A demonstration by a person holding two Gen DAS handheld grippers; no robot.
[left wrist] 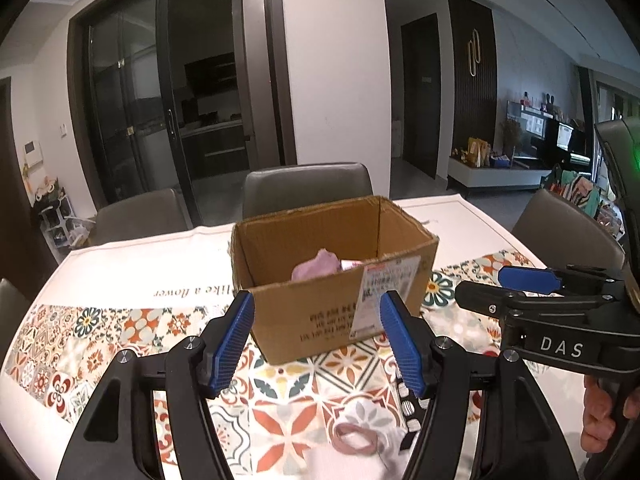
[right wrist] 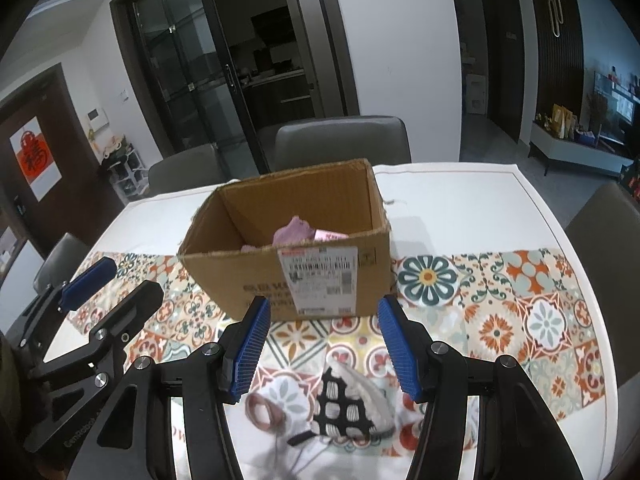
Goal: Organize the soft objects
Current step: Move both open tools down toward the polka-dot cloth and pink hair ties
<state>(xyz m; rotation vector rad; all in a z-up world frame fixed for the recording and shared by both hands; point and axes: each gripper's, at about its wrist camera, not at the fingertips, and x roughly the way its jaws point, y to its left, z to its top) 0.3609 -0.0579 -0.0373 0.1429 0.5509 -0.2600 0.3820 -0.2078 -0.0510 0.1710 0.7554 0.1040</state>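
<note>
Left tongs (left wrist: 316, 338): jaws standing about half apart, nothing between the pads; we see only the box front and patterned cloth through the gap. Right tongs (right wrist: 322, 344): same, roughly half open and empty, hanging above the counter.

Directly below both, near the front edge of the counter (right wrist: 472, 184): a small heap of soft items not yet put away. We make out a white piece with a leaf print (right wrist: 286, 394), a black-and-white lattice-patterned piece (right wrist: 340, 404) lying partly over it, and a pinkish loop, perhaps a hair tie (right wrist: 262, 408). Neither pair of tongs touches them.

Beyond the heap: open cardboard box (right wrist: 240, 276) on the patterned runner (right wrist: 520, 300), flaps gone or folded, shipping label on its near wall. Inside, a lilac soft bundle (right wrist: 294, 230) and something pink beside it (right wrist: 330, 236); the rest of the floor is hidden by the near wall.

Our judgement: partly done. Some items boxed, the heap remains to be picked up.
</note>
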